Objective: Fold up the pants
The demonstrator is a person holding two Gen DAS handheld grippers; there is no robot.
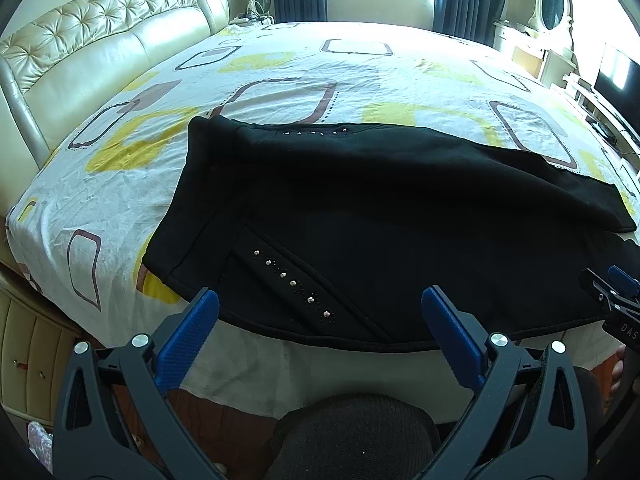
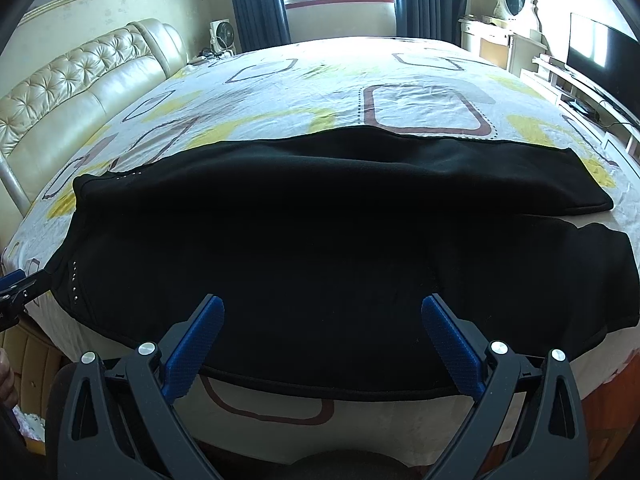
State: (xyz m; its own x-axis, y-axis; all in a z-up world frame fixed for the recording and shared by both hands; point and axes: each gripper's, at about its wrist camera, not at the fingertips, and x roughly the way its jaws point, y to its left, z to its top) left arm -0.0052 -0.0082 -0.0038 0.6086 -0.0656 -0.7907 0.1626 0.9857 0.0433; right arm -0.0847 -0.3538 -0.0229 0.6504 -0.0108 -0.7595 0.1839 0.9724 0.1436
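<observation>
— Blue fingers (image 1: 202,320) of the left gripper (image 1: 320,312) are spread wide, holding nothing, right at the near hem of the black pants (image 1: 380,208).

— And the right gripper (image 2: 322,320)?

— Same: spread, empty, hovering over the near leg. The pants lie flat on the patterned bed sheet (image 1: 280,68), long axis running left to right, waistband and studded pocket (image 1: 292,282) toward the left hand, cuffs (image 2: 592,196) to the right.

— Anything in the way?

— No, I'd say. The headboard (image 1: 100,48) stands well off; the far leg lies just beyond the near one.
</observation>
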